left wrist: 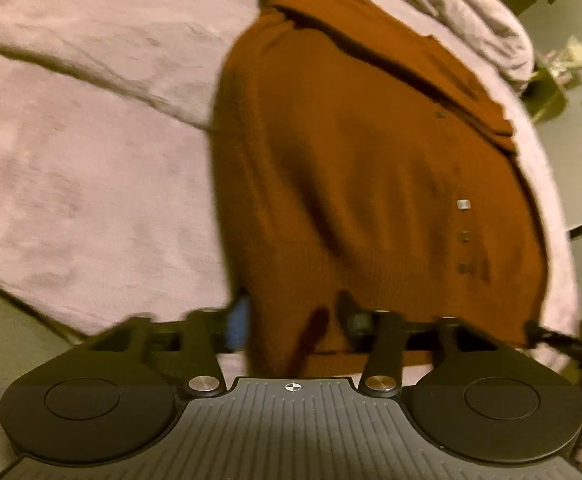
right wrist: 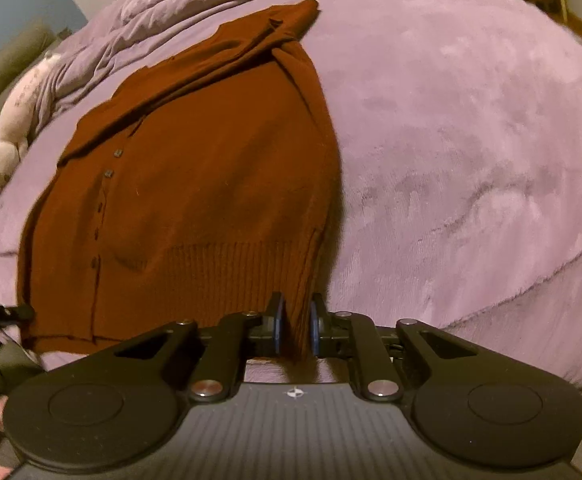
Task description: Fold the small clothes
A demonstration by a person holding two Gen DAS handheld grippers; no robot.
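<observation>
Cardigan (right wrist: 195, 200) — rust-brown knit, buttoned — lies flat on the lilac blanket (right wrist: 471, 160). My right gripper (right wrist: 295, 326) has its blue pads pinched on the cardigan's ribbed hem at one corner. My left gripper (left wrist: 291, 320) straddles the hem at the other corner, fingers partly apart with cloth between them; I cannot tell whether they press it. A plush toy (right wrist: 15, 120) lies beside the cardigan's collar.

Bed cover (right wrist: 471, 160): lilac plush, spread flat.
Duvet (right wrist: 179, 4): crumpled, at 11 o'clock.
Soft toy (right wrist: 15, 128): pale, at 9 o'clock.
</observation>
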